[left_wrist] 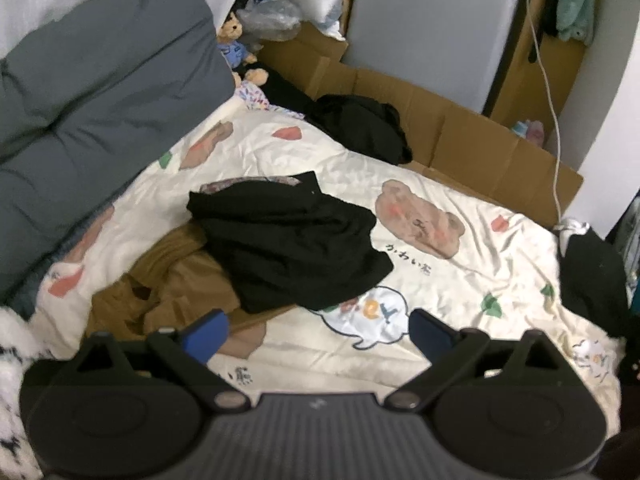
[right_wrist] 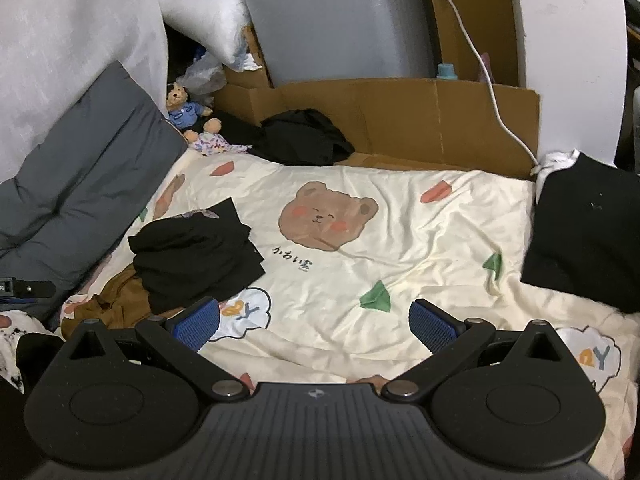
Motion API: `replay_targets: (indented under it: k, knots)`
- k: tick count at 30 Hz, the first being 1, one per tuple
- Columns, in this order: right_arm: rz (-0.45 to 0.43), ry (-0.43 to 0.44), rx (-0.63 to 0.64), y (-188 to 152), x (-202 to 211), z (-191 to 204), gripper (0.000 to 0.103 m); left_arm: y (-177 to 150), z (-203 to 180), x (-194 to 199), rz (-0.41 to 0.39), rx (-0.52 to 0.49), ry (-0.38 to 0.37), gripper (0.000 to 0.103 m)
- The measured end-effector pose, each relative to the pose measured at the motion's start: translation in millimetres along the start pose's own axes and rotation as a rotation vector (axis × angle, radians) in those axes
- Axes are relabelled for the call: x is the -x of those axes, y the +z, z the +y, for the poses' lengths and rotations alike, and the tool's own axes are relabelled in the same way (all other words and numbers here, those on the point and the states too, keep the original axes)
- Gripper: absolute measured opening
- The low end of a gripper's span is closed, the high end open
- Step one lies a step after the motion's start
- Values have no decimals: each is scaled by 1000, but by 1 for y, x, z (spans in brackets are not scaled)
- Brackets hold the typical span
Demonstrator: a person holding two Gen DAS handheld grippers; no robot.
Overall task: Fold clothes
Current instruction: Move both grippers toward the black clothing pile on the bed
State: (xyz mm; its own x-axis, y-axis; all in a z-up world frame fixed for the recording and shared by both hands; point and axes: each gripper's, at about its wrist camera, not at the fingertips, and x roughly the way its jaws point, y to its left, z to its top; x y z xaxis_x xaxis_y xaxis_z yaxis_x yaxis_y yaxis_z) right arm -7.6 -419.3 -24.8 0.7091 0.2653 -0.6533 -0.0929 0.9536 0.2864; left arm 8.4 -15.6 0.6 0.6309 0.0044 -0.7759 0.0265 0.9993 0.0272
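Observation:
A crumpled black garment (left_wrist: pixel 292 240) lies on the cream bear-print bedspread (left_wrist: pixel 460 280), on top of a crumpled brown garment (left_wrist: pixel 172 292). Both also show in the right wrist view, the black one (right_wrist: pixel 196 256) over the brown one (right_wrist: pixel 116 300), at the left. My left gripper (left_wrist: pixel 318 332) is open and empty, hovering just in front of the pile. My right gripper (right_wrist: pixel 314 322) is open and empty above bare bedspread (right_wrist: pixel 400 240), to the right of the pile. A folded black garment (right_wrist: pixel 584 236) lies at the bed's right edge, also in the left wrist view (left_wrist: pixel 592 280).
Another black heap (left_wrist: pixel 360 124) lies at the far edge against a cardboard wall (left_wrist: pixel 480 148). A grey cushion (left_wrist: pixel 92 100) lines the left side, with a teddy bear (left_wrist: pixel 236 44) behind it. A white cable (right_wrist: pixel 484 80) hangs at the back right.

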Motion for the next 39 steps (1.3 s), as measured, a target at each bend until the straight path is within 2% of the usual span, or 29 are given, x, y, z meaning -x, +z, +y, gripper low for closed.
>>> replay_targets:
  k: [3, 8, 20, 27, 34, 39]
  knots:
    - [-4, 3, 7, 1, -2, -1, 103, 4, -15, -6, -8, -3, 4, 96]
    - [-10, 9, 18, 3, -5, -4, 103, 4, 20, -2, -20, 63, -99, 95]
    - [15, 30, 8, 2, -22, -8, 103, -1, 5, -12, -1, 58, -56, 92]
    - [25, 41, 0, 8, -23, -18, 103, 11, -7, -22, 8, 60, -47, 91]
    - [21, 34, -12, 19, -26, -27, 103, 21, -9, -36, 29, 65, -48, 87]
    - [14, 26, -17, 27, -30, -37, 103, 29, -5, -50, 50, 94, -38, 79]
